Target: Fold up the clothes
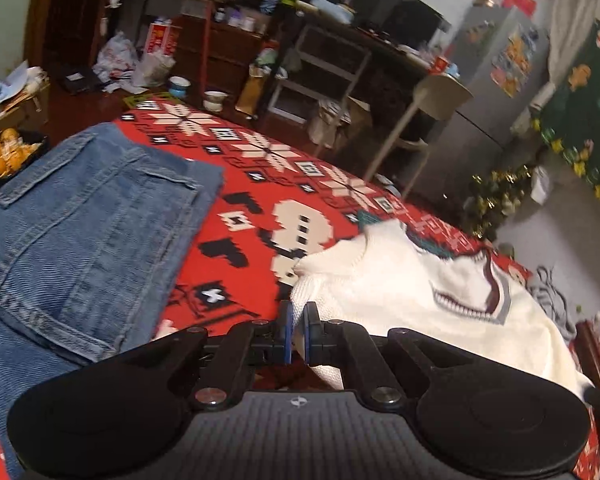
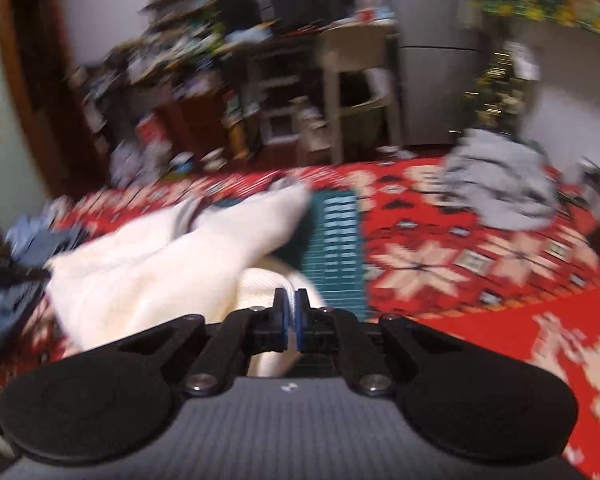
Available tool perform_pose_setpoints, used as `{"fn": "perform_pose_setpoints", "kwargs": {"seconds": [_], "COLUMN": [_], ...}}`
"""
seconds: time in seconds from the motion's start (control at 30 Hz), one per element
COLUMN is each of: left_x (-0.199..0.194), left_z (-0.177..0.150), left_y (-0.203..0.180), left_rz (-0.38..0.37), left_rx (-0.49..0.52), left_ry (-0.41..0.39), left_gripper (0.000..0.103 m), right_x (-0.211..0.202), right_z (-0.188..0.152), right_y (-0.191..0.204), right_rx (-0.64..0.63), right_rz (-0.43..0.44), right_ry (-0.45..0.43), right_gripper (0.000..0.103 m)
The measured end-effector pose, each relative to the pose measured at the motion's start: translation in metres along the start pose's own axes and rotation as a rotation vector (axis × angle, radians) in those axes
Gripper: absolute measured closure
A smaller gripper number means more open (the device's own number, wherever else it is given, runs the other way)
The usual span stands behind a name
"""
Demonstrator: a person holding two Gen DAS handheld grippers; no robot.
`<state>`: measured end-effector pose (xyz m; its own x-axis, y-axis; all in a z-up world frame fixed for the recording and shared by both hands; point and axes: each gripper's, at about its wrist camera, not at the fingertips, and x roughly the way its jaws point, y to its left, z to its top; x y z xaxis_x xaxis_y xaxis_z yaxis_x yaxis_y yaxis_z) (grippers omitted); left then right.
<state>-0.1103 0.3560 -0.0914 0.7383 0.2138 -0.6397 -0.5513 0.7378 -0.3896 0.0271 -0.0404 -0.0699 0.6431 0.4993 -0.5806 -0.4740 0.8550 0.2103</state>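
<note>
A cream knitted sweater [image 1: 400, 292] with a striped V-neck lies on the red patterned bedspread [image 1: 236, 184]. My left gripper [image 1: 298, 312] is shut on a fold of the sweater's near left edge. In the blurred right wrist view the same sweater [image 2: 160, 256] stretches to the left, partly over a teal patterned piece [image 2: 338, 240]. My right gripper [image 2: 291, 298] is shut on a cream edge of the sweater, pinched between its blue pads. Folded blue jeans [image 1: 72, 232] lie to the left of the sweater.
A crumpled grey garment [image 2: 500, 188] sits at the far right of the bed. Beyond the bed's far edge stand a beige chair [image 1: 424, 120], cluttered shelves [image 1: 236, 20] and a grey fridge [image 1: 496, 76]. A box of oranges [image 1: 4, 152] is at the left.
</note>
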Motion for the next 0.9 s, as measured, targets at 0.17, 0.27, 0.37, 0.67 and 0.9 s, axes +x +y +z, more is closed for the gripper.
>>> {"fn": "perform_pose_setpoints", "kwargs": {"seconds": [0.17,0.27,0.37,0.67,0.9], "left_x": [0.002,0.006,0.009,0.016,0.022], "left_z": [-0.003,-0.009,-0.012,-0.013,-0.016], "left_y": [0.0,-0.007,-0.009,-0.004,-0.005], "left_rz": [0.026,0.055,0.059,0.039,0.024], "left_rx": [0.011,0.072,0.105,0.079,0.087], "left_ry": [0.028,0.049,0.057,0.094,0.109], "left_gripper": [0.098,0.098,0.097,0.097,0.097], "right_x": [-0.02,-0.015,-0.016,0.005,0.043], "right_z": [-0.032,-0.056,-0.062,-0.022,-0.019], "right_y": [-0.044,-0.045,-0.043,-0.011,0.002], "right_rx": [0.206,0.179,0.166,-0.096,-0.171], "right_rz": [-0.035,-0.04,-0.038,0.009,0.047], "right_ry": [0.038,0.102,0.103,0.102,0.208], "right_gripper": [0.1,0.099,0.095,0.073,0.095]}}
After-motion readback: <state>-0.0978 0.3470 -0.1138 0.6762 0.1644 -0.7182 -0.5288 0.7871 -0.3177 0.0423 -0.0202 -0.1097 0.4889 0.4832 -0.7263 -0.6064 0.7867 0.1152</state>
